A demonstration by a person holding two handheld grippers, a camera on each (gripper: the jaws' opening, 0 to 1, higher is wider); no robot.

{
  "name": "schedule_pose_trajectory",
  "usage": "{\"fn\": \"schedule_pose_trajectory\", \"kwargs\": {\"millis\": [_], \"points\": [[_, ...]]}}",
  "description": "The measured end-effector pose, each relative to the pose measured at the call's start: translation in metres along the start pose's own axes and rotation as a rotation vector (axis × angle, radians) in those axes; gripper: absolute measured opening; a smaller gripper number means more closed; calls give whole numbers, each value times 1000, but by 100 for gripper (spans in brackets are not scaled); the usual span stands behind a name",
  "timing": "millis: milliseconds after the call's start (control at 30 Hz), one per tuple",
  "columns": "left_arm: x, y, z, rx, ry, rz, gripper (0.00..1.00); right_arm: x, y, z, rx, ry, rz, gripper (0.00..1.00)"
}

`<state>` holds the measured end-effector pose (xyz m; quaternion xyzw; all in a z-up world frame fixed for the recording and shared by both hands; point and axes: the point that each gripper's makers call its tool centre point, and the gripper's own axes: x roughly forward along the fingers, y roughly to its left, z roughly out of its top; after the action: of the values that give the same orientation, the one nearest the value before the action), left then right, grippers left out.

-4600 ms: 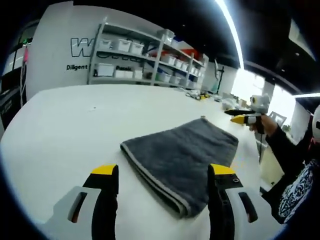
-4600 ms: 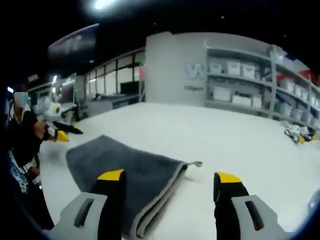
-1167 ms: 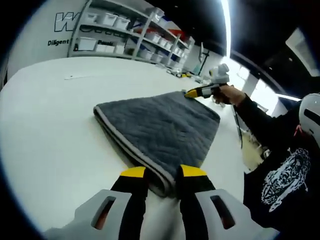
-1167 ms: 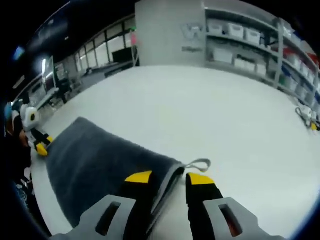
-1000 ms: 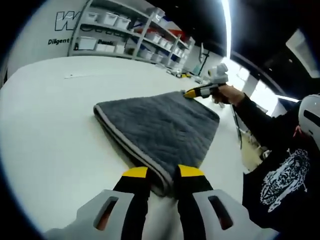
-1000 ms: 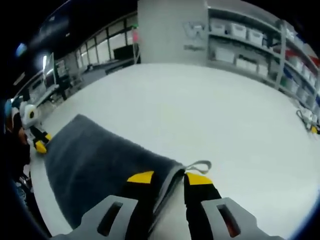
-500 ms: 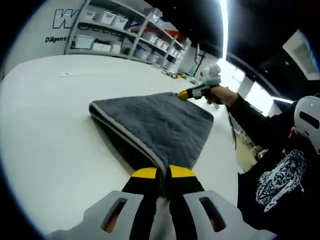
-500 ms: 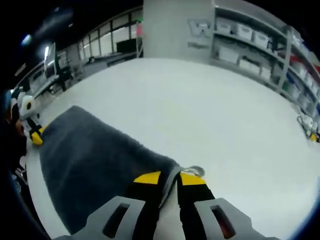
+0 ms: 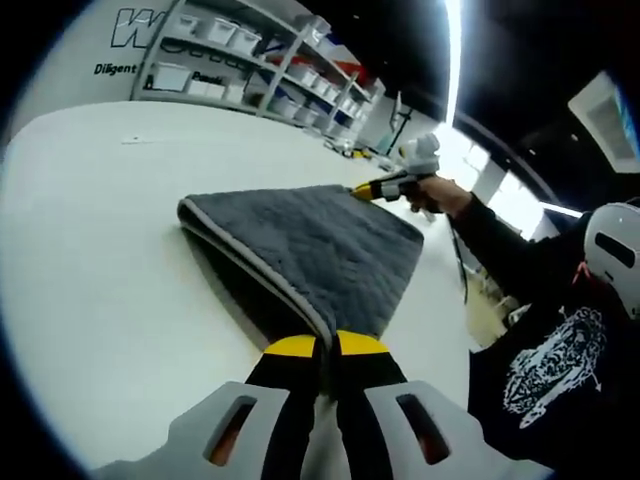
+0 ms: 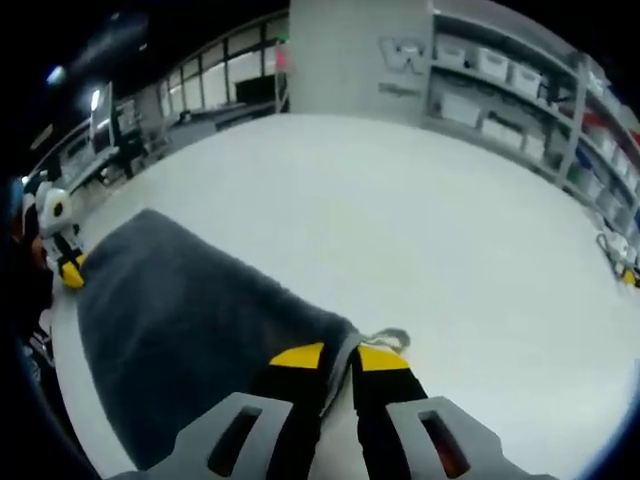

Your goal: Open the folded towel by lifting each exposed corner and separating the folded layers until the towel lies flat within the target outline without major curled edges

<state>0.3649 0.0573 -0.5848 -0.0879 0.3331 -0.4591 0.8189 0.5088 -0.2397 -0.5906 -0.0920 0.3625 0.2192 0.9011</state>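
A folded dark grey towel [image 9: 310, 240] with a pale grey edge band lies on the white table [image 9: 90, 250]. My left gripper [image 9: 327, 347] is shut on the towel's near corner, whose top layer is raised a little off the table. At the towel's far corner sits my right gripper [image 9: 357, 190], held by a hand in a dark sleeve. In the right gripper view the towel [image 10: 190, 330] spreads to the left, and my right gripper [image 10: 339, 357] is shut on the corner beside a small grey hanging loop [image 10: 390, 340]. My left gripper [image 10: 68, 272] shows at the towel's far left end.
Shelving [image 9: 250, 70] with white bins lines the far wall beyond the table. A person in a dark printed top [image 9: 550, 360] stands at the table's right edge. Small yellow objects [image 10: 628, 272] lie far out on the table. Bare tabletop [image 10: 420, 230] spreads wide around the towel.
Both grippers came down from above the table, closed in on opposite towel corners, and shut on them. The near corner's top layer has lifted slightly in the last half second.
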Motion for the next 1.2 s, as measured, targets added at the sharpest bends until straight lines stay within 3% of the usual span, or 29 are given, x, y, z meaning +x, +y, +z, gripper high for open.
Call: {"fn": "schedule_pose_trajectory", "kwargs": {"millis": [733, 1200], "points": [[-3, -14, -9, 18, -6, -11, 2, 16, 1, 15, -100, 22, -8, 4], [-4, -26, -16, 73, -15, -1, 2, 28, 6, 26, -151, 44, 1, 4]]}}
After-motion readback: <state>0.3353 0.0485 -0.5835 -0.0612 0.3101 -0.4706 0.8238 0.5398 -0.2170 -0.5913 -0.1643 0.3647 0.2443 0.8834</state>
